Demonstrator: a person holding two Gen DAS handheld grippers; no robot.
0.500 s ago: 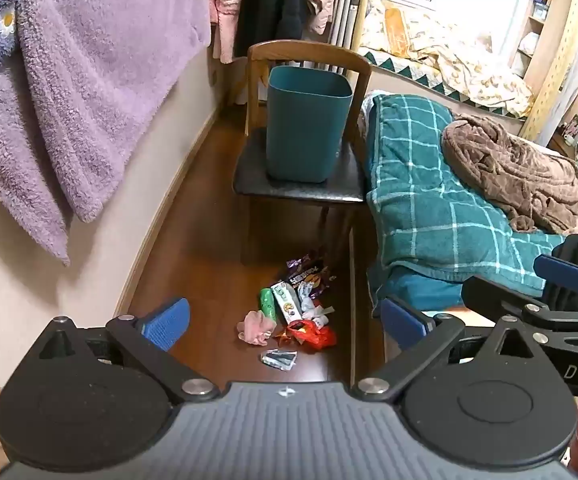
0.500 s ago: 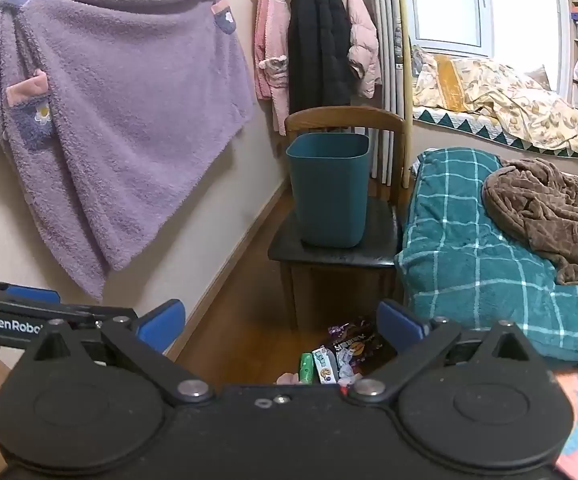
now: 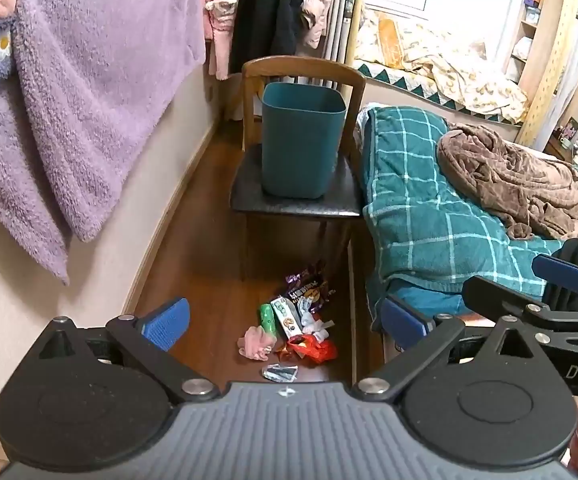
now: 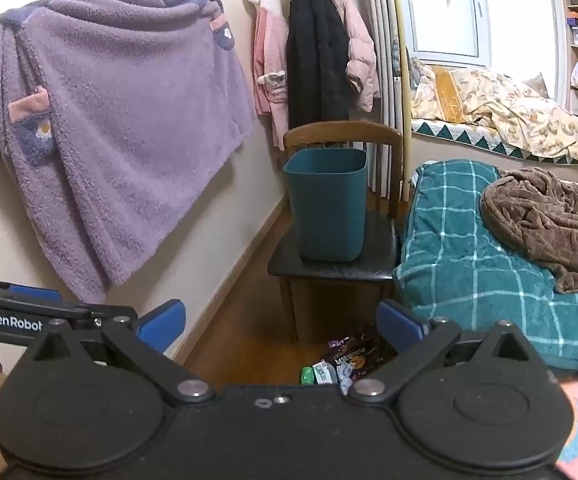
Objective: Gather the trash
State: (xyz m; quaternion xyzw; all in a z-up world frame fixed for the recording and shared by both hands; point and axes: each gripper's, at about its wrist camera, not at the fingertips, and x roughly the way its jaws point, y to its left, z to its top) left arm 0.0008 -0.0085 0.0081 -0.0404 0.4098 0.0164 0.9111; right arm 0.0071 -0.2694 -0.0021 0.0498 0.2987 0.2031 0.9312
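While both claws hang in the air with nothing between their blue pads, the left claw has its jaws spread wide, and the right claw is spread just as wide. Just below and ahead of the left claw, a small heap of trash lies on the wooden floor: a silver scrap nearest, then a red wrapper beside a pink crumpled piece, a green tube, a small white carton and a dark purple snack bag farthest. To the right of this claw, the right claw's arm reaches in over the edge of the bed. Farther ahead, a teal bin stands upright on the seat of a wooden chair, well apart from the heap. From the right claw, only the far part of the heap shows, low between its pads.
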